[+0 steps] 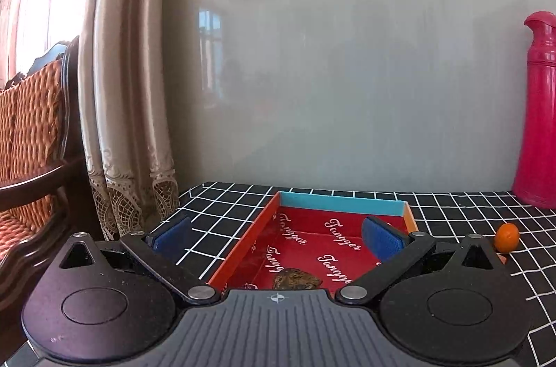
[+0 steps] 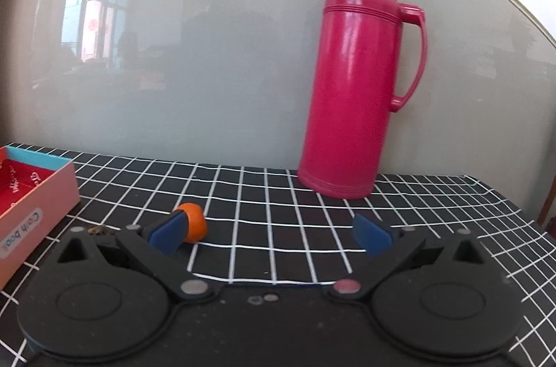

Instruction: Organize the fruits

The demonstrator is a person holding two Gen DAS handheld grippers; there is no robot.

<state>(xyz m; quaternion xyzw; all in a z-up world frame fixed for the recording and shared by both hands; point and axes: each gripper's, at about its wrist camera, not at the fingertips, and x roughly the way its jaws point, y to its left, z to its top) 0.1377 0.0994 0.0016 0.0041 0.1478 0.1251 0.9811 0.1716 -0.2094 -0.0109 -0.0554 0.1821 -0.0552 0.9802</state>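
A shallow red box (image 1: 264,231) printed "Tangger", with a blue far wall, lies on the checked tablecloth. A brown wrinkled fruit (image 1: 295,278) rests on its floor, just in front of my left gripper's body. My left gripper (image 1: 278,236) hangs over the box, open, with nothing between its blue pads (image 1: 382,240). A small orange fruit (image 1: 507,238) sits on the cloth to the right of the box. In the right wrist view the orange fruit (image 2: 196,223) lies just inside the left pad (image 2: 166,233), partly hidden by it. My right gripper (image 2: 269,234) is open, and the other pad stands well clear of the fruit.
A tall pink thermos jug (image 2: 351,89) stands at the back against the glossy grey wall. The box's pink outer side (image 2: 34,210) is at the left of the right wrist view, with a small brown scrap (image 2: 99,230) beside it. Curtain and wicker chair (image 1: 31,131) stand left of the table.
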